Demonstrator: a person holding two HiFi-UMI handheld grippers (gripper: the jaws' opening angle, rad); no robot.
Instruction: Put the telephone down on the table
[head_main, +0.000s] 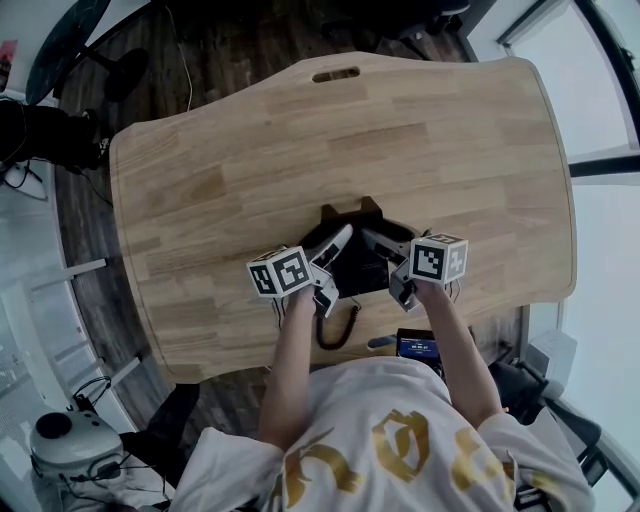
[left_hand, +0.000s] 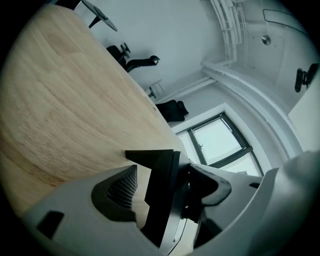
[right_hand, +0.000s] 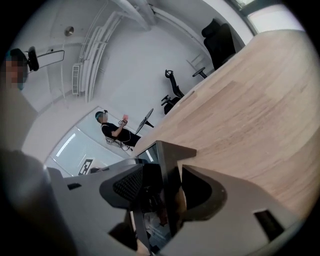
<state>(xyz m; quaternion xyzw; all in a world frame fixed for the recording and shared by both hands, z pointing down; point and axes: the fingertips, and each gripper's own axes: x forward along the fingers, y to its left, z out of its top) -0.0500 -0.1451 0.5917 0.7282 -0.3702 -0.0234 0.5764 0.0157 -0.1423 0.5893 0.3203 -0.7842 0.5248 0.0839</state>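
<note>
A black telephone (head_main: 357, 262) rests on the wooden table (head_main: 300, 150) near its front edge. Its coiled cord (head_main: 335, 330) hangs over that edge. My left gripper (head_main: 332, 268) is at the phone's left side, and in the left gripper view the phone's edge (left_hand: 162, 195) stands between the jaws. The jaws are open, with bare wood showing between one pad (left_hand: 122, 189) and the phone. My right gripper (head_main: 392, 265) is at the phone's right side. There the phone's edge (right_hand: 167, 175) sits tight between the pads (right_hand: 130, 186), so that gripper is shut on it.
The table has a handle slot (head_main: 336, 74) at its far edge. A blue device (head_main: 418, 347) sits just below the front edge by the person's lap. A seated person (right_hand: 117, 131) and an office chair (right_hand: 220, 40) are far across the room.
</note>
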